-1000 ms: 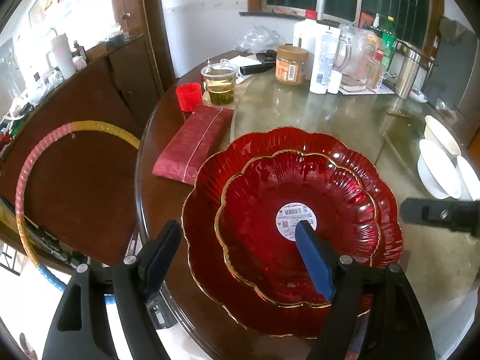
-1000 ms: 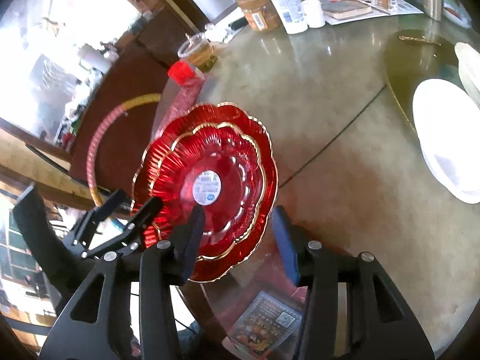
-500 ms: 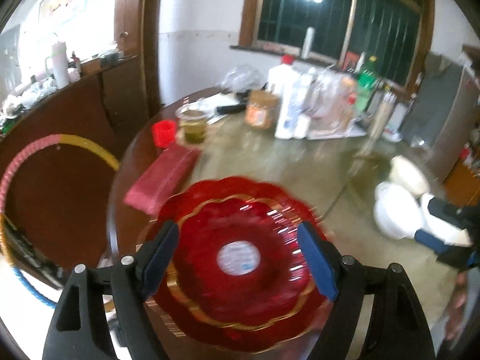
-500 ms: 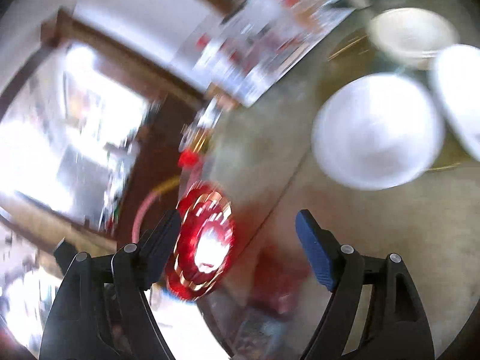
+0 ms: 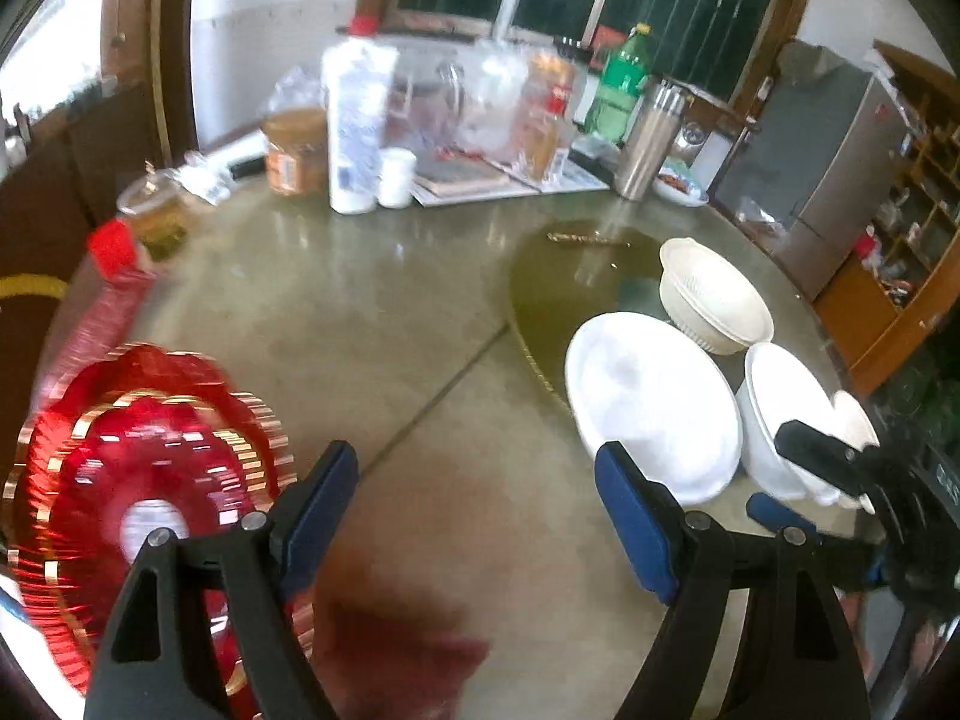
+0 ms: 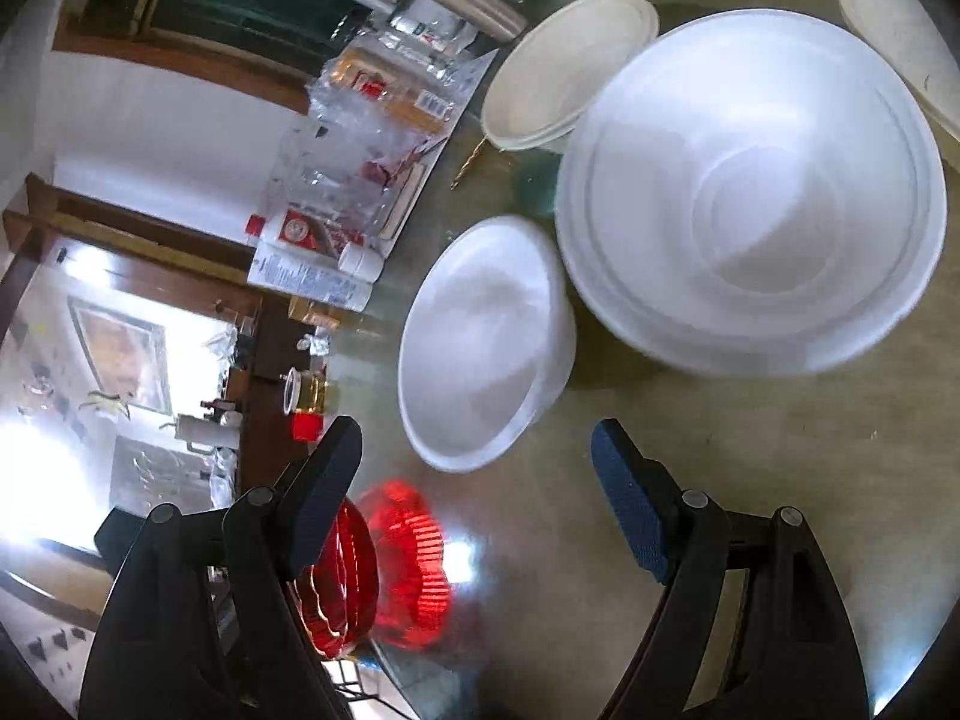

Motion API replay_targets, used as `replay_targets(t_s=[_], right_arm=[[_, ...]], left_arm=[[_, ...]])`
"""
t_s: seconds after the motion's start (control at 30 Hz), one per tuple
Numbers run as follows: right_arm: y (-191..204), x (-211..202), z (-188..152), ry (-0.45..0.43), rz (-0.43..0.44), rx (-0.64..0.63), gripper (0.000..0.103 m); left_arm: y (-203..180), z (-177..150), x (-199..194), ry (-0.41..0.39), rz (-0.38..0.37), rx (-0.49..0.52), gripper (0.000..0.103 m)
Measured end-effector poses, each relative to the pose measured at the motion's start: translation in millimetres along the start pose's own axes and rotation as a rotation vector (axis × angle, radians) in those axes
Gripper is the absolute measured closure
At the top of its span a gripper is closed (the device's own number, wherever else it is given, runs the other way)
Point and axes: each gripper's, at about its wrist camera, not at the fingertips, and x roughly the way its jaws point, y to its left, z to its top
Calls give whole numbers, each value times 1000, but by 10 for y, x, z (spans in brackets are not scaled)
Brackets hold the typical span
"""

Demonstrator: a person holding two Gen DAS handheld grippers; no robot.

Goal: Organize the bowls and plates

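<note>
Two red scalloped plates [image 5: 150,480] sit stacked at the table's near left edge, blurred; they show small as red plates [image 6: 384,570] in the right wrist view. My left gripper [image 5: 477,510] stands open over bare tabletop between them and the white dishes. A wide white dish [image 5: 651,402], a cream ribbed bowl [image 5: 714,300] and a deeper white bowl [image 5: 786,396] cluster at the right. My right gripper [image 5: 792,480] hovers at that bowl's near side. In its own view the right gripper [image 6: 477,498] is open and empty, with the big white bowl [image 6: 750,192] and the smaller white dish [image 6: 486,348] ahead.
Bottles, jars, a steel tumbler [image 5: 651,138] and papers crowd the table's far side. A red cup [image 5: 111,240] and a red packet [image 5: 102,312] lie at the left edge. Another cream dish [image 6: 900,42] lies beyond the big bowl. A brass-rimmed glass turntable [image 5: 558,276] sits under the bowls.
Both grippers swung right, away from the red plates toward the white dishes. The right gripper's jaws widened and its view rolled. The red plates stayed on the table.
</note>
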Motion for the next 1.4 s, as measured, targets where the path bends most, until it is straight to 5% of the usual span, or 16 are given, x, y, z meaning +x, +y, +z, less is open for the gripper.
replay_targets(t_s=[0.3, 0.6, 0.63, 0.67, 0.7, 0.77, 1.4], right_arm=[[17, 152, 197, -39, -35, -17, 23], [-82, 336, 208, -5, -67, -35, 53], [-82, 364, 206, 2, -72, -43, 66], [-79, 379, 204, 1, -90, -58, 81], [-79, 386, 202, -5, -88, -68, 83], [-54, 389, 192, -5, -87, -92, 87], [191, 348, 41, -7, -52, -194, 90]], left_arm=[[-154, 108, 484, 34, 21, -99, 21], [-321, 107, 713, 21, 43, -41, 22], [-349, 103, 731, 13, 57, -18, 26], [-381, 86, 743, 6, 71, 13, 55], [-410, 75, 761, 11, 37, 40, 76], [-465, 68, 777, 26, 30, 68, 89], [-346, -8, 415, -40, 56, 75, 90]])
